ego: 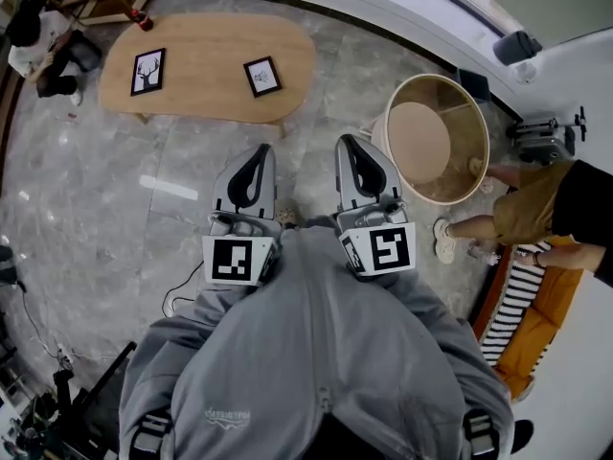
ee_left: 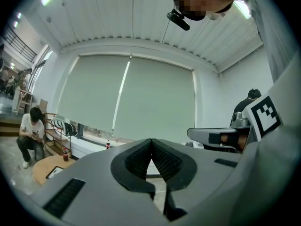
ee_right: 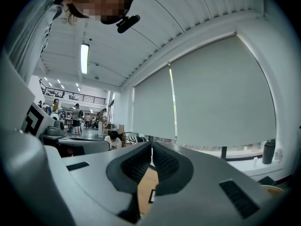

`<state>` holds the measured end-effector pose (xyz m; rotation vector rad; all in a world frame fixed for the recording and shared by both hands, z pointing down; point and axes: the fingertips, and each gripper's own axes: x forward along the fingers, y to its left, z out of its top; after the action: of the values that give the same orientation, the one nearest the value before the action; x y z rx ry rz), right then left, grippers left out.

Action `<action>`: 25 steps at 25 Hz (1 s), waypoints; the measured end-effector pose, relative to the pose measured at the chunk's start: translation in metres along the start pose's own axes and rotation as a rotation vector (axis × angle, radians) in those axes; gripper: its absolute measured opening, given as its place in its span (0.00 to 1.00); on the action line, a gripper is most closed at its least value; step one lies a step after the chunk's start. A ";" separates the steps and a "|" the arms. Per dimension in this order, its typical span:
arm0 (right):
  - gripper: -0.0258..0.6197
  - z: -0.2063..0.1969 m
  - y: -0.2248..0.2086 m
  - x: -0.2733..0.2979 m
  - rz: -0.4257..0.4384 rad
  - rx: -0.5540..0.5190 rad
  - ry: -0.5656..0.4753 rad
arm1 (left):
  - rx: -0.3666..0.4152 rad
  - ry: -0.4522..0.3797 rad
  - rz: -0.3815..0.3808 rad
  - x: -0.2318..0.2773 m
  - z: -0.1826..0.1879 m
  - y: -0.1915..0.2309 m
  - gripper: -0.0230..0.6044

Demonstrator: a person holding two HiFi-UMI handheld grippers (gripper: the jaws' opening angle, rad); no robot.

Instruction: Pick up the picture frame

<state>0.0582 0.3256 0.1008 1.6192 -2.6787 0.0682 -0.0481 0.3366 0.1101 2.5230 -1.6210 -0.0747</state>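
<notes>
Gripping state, left gripper [ego: 261, 149]: jaws pressed together, nothing between them.
Gripping state, right gripper [ego: 343, 140]: jaws pressed together, nothing held.
Task items: larger frame [ego: 148, 72] and smaller frame [ego: 261, 76] lie flat on the wooden table [ego: 211, 46], well apart from both grippers.
Between: floor [ego: 96, 190] separates grippers from table.
Nearby: round tub [ego: 458, 103] right of the right gripper; person [ego: 536, 209] beyond it.

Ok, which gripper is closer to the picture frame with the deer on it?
Left. The left gripper is short of the deer picture frame, which lies ahead and to its left on the wooden table; the right gripper sits farther right again.
</notes>
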 end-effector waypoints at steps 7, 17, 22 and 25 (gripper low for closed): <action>0.09 0.000 0.014 0.014 0.029 0.001 0.003 | -0.007 -0.012 0.036 -0.006 -0.001 0.020 0.07; 0.09 0.029 0.036 0.073 0.140 -0.045 -0.091 | 0.024 -0.062 0.085 0.009 0.021 0.058 0.07; 0.09 0.023 0.018 0.126 0.183 -0.027 -0.075 | 0.024 -0.043 0.118 0.054 0.022 0.083 0.07; 0.09 0.018 0.004 0.162 0.210 -0.026 -0.058 | 0.022 -0.033 0.141 0.087 0.020 0.101 0.07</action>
<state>-0.0200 0.1830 0.0875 1.3479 -2.8705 -0.0123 -0.1048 0.2143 0.1078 2.4276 -1.8162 -0.0845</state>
